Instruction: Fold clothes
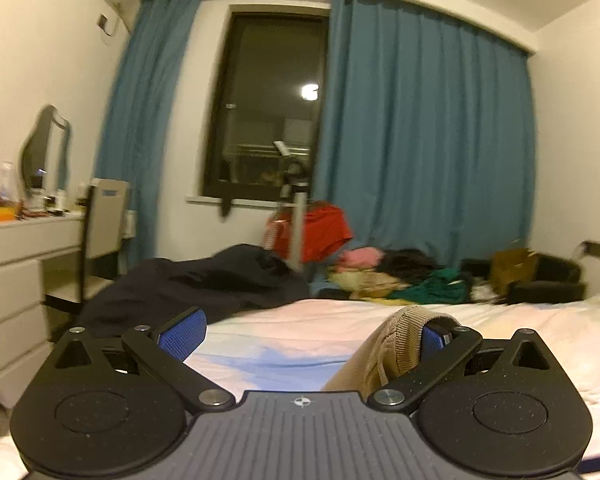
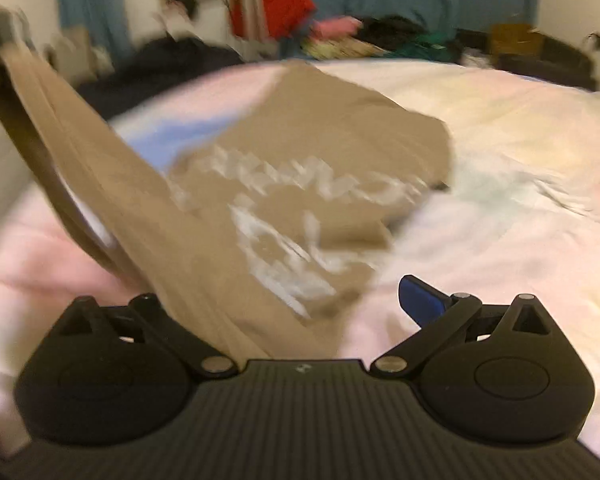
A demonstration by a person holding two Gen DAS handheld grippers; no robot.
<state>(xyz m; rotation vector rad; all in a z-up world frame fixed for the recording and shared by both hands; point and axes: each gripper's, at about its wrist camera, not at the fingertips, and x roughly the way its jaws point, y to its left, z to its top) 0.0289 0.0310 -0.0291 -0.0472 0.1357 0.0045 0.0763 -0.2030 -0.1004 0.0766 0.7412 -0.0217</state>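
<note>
The left gripper is spread wide, with a ribbed tan edge draped over one blue bumpy pad. The right gripper is wide too. The soft tan shirt with white print lies rumpled on the pink bed. A clothes pile sits beyond the bed.

Tan shirt with white print, pink-and-blue bedsheet, blue curtains.

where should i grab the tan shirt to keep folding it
Grab the free far edge of the tan shirt lying on the bed, coming from above. The near side is already draped over both open grippers, while that far part lies flat and bunched.
</note>
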